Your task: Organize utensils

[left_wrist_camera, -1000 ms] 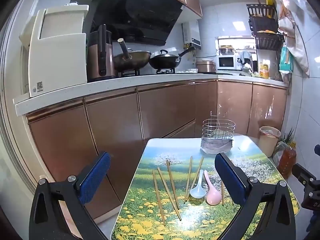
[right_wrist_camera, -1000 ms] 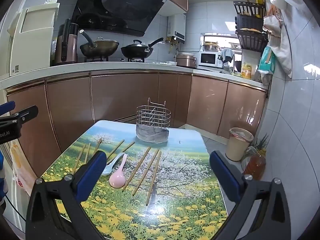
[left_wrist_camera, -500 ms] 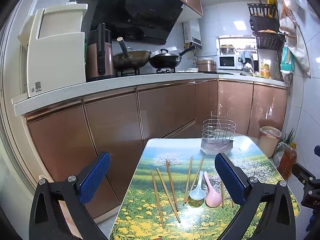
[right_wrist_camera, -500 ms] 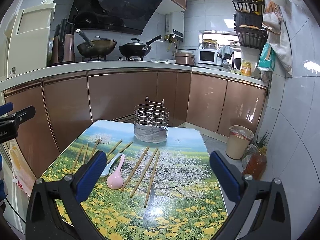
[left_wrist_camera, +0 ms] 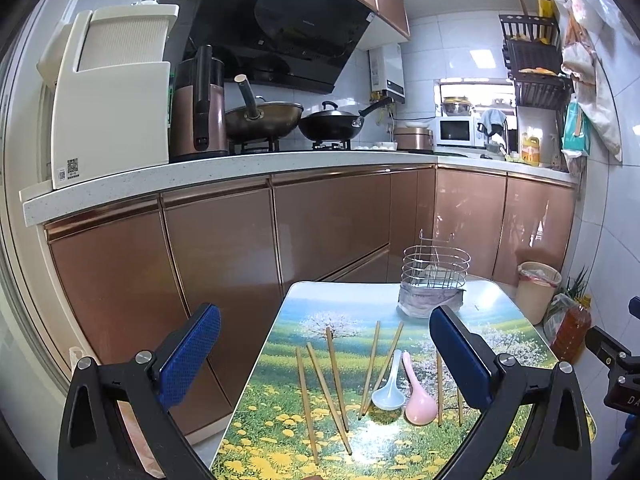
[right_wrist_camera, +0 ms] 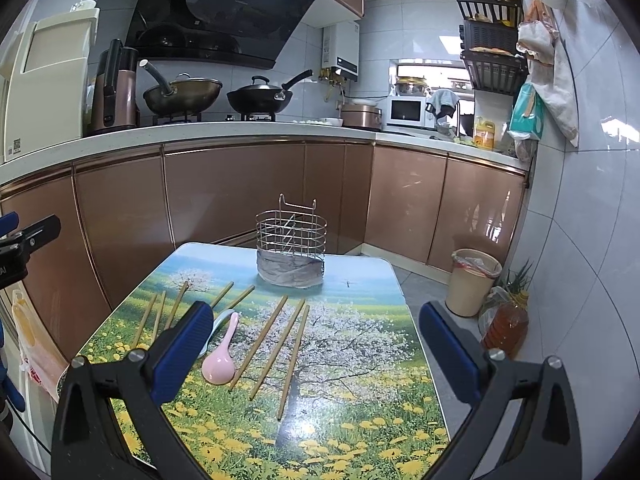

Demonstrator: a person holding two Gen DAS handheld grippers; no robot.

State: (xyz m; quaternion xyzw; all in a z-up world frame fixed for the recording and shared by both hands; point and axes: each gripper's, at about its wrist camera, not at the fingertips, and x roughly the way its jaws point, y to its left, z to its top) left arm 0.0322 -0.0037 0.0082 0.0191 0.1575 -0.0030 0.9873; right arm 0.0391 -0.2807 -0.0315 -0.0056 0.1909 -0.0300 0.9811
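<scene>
Left wrist view:
left gripper (left_wrist_camera: 325, 354): spread wide, empty, above the worktop (left_wrist_camera: 504, 320)
chopsticks (left_wrist_camera: 335, 368): scattered flat on the worktop
white spoon (left_wrist_camera: 389, 391): touching pink spoon (left_wrist_camera: 418, 398)
wire holder (left_wrist_camera: 434, 280): upright at far edge

Right wrist view:
right gripper (right_wrist_camera: 316, 354): spread wide, holding nothing
three chopsticks (right_wrist_camera: 280, 344): right of the pink spoon (right_wrist_camera: 220, 362)
wire holder (right_wrist_camera: 291, 250): far end, empty

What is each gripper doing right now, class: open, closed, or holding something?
Left gripper: open, holding nothing, above the table.
Right gripper: open, holding nothing, above the table.
</scene>
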